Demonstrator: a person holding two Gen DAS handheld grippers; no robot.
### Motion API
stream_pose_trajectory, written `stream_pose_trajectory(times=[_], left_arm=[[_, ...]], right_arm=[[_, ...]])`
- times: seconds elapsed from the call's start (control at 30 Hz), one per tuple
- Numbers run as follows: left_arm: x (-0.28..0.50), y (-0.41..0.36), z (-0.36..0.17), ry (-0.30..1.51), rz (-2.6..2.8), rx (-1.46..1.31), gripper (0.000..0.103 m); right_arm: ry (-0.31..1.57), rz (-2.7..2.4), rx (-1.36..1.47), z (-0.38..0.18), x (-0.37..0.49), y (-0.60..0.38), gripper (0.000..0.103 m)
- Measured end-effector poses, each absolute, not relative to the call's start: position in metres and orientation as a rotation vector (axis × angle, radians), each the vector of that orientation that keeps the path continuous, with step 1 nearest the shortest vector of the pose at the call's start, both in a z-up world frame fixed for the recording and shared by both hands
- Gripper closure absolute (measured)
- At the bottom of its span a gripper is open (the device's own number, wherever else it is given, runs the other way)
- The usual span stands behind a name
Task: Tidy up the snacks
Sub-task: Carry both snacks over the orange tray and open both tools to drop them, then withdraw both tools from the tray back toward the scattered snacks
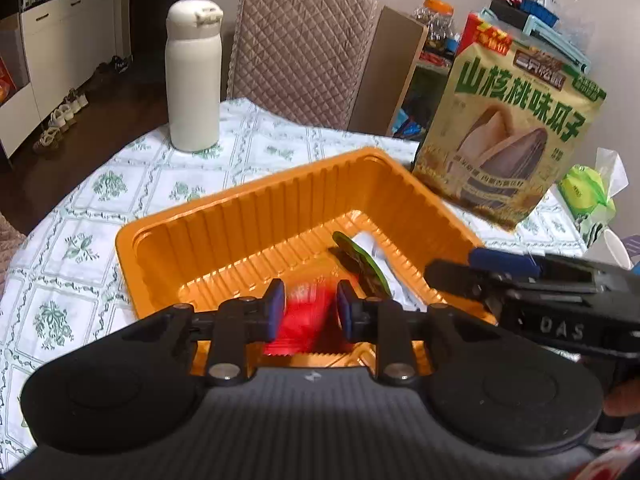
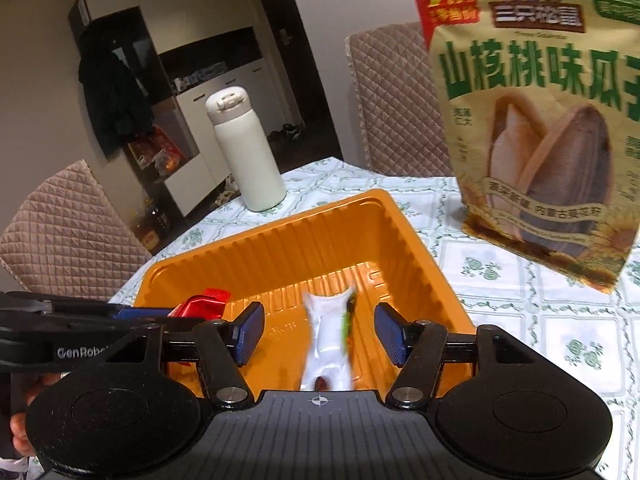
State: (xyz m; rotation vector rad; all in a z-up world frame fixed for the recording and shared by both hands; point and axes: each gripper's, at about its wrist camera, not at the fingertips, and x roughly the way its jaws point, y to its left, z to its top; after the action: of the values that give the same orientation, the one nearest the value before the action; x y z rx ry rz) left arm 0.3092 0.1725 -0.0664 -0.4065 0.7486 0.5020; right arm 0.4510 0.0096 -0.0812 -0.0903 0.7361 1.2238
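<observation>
We see the left gripper pinching the red snack packet low in frame, over the orange tray. The right gripper stands wide; the white packet lies lengthwise between its fingers, apparently released.

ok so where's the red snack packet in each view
Left wrist: the red packet sits low centre, between the left gripper's pads.
Right wrist: red packet lower left, over the tray's near-left corner.
Shared landmark: the orange tray.
</observation>
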Motion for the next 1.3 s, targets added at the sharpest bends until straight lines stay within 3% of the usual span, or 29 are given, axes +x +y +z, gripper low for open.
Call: stream_pose_trajectory(times=[0.73, 1.3], left_arm=[[0.222, 0.121, -0.021, 0.724, 0.445, -0.401, 0.072], [0.171, 0.059, -0.025, 0.766, 0.382, -0.362, 0.071]], right_arm=[[0.719, 1.128, -0.023, -0.045, 0.388, -0.112, 0.042], [0.775, 1.030, -0.005, -0.051, 0.339, -0.195, 0.042]])
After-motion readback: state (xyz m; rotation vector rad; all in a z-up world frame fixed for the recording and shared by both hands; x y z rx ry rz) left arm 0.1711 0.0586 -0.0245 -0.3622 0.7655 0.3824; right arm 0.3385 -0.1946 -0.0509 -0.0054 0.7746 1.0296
